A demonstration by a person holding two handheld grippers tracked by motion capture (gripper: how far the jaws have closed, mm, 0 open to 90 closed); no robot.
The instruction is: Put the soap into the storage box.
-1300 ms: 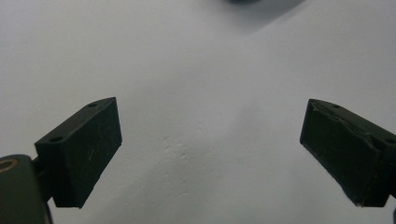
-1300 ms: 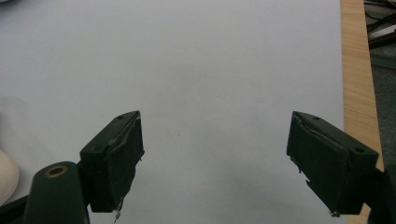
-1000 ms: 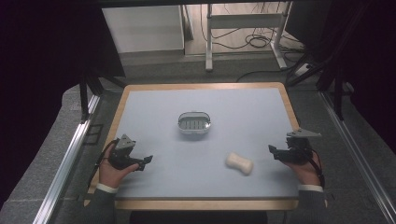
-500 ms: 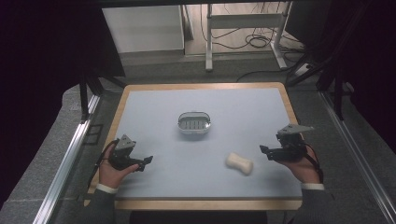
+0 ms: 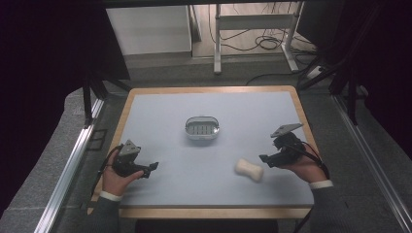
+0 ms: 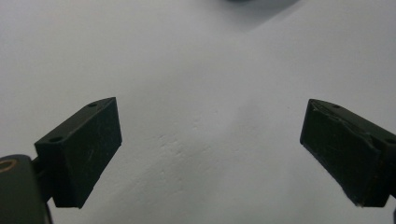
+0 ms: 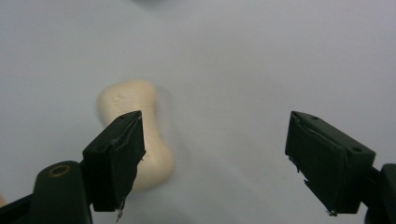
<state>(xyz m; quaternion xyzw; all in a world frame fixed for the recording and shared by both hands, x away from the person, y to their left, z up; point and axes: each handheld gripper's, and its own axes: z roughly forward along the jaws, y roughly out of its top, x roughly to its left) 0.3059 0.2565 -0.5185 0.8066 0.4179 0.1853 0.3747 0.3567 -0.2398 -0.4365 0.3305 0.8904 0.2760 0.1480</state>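
From the high view, our right gripper hangs spread-jawed just beside the cream soap bar, near the soap dish. In the right gripper view, we should centre the soap bar between the jaws before closing. In the left gripper view, our left gripper rests agape over bare table.

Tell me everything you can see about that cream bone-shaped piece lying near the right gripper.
The cream piece is a smooth, matte block with rounded ends and a narrower waist, like a small soap bar. It lies flat on the pale blue table top, toward the near right. The right gripper hovers beside it, jaws open, not touching it.
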